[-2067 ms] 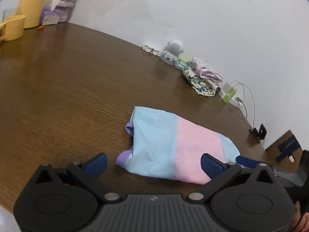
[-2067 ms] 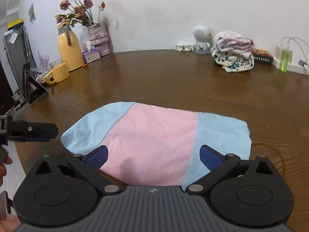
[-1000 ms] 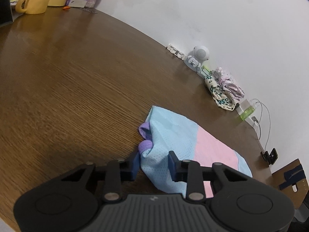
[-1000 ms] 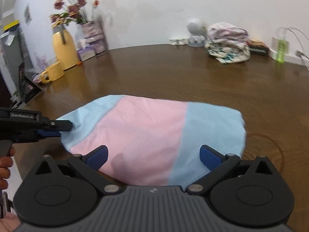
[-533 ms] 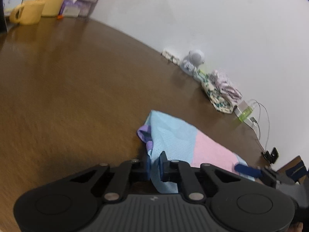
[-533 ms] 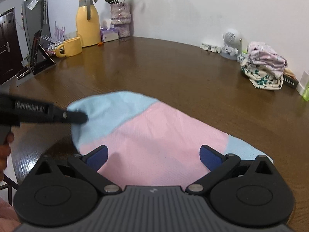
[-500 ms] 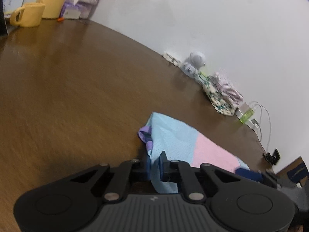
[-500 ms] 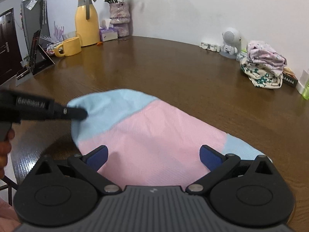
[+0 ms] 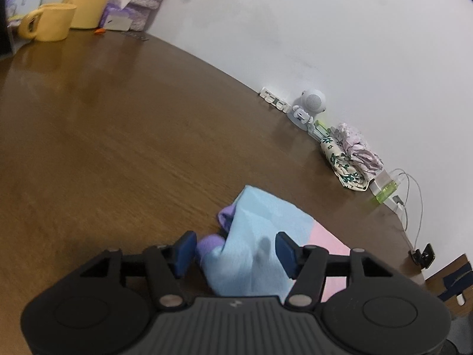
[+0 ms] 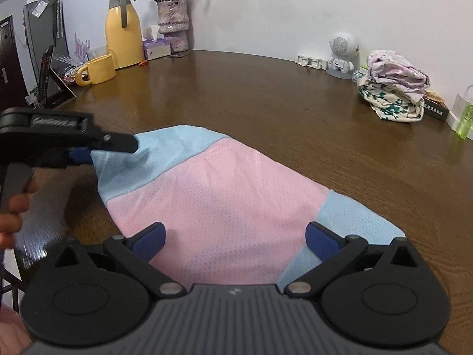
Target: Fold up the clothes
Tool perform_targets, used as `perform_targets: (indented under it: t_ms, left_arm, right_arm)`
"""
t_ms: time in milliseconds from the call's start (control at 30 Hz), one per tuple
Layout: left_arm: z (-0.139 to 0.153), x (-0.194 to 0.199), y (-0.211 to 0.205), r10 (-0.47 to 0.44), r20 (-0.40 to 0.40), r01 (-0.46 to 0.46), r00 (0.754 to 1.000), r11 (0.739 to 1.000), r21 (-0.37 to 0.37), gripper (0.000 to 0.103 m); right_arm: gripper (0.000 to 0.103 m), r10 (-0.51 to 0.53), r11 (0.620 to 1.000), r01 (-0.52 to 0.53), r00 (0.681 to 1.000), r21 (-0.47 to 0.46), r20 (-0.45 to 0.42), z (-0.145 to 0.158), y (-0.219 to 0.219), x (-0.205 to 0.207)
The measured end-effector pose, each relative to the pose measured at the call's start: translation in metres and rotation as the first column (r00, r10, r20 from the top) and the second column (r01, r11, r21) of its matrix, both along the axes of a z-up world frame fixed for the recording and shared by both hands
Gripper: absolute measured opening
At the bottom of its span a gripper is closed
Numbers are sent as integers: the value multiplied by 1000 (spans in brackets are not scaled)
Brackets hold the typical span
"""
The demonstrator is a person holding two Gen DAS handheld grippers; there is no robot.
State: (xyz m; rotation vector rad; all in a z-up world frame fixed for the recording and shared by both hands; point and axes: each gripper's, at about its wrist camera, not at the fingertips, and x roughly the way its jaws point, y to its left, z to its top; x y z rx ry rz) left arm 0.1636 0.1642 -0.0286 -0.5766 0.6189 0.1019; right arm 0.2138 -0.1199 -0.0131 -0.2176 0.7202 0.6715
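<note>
Folded pink-and-blue garment [image 10: 218,195] lies flat on the wooden table [image 10: 266,94], its long axis running from the left gripper's end near-left to the blue end at near-right in the right wrist view. Left gripper [image 9: 233,253] sits at the blue end with the purple cuff [image 9: 208,244]; jaws are opening, cloth bunched between the pads [image 9: 184,250] but not pinched, so it's letting go. Right gripper [image 10: 235,236] hovers over the pink middle near the front edge, jaws spread wide, nothing held, pads above the fabric and not visibly touching it. Key relation: the garment stretches away rightward from the left gripper, which is at one short end; the right gripper is the nearer one to the middle and to the other blue end [image 10: 354,216]. I'd guess the next fold goes across the long axis, end to end. Stack of other folded clothes [image 10: 393,88] is well apart, by the wall.
</note>
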Motion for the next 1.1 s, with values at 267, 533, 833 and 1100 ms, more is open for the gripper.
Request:
perform_targets:
  t_ms: [267, 533, 833, 1100]
  left_arm:
    - [-5, 16, -13, -23, -6, 23, 1000, 1000, 10, 24]
    - [-11, 15, -11, -12, 9, 12, 1000, 1000, -21, 11]
    - [5, 8, -30, -93, 80, 83, 992, 989, 119, 4]
    - [25, 8, -68, -228, 113, 173, 967, 915, 364, 4]
  right_arm:
    - [102, -19, 1000, 19, 1000, 6, -25, -6, -7, -1]
    - [103, -45, 998, 47, 998, 44, -34, 3, -26, -6]
    - [103, -95, 994, 97, 994, 51, -47, 1, -40, -10]
    - [103, -118, 990, 123, 990, 70, -76, 1, -61, -7]
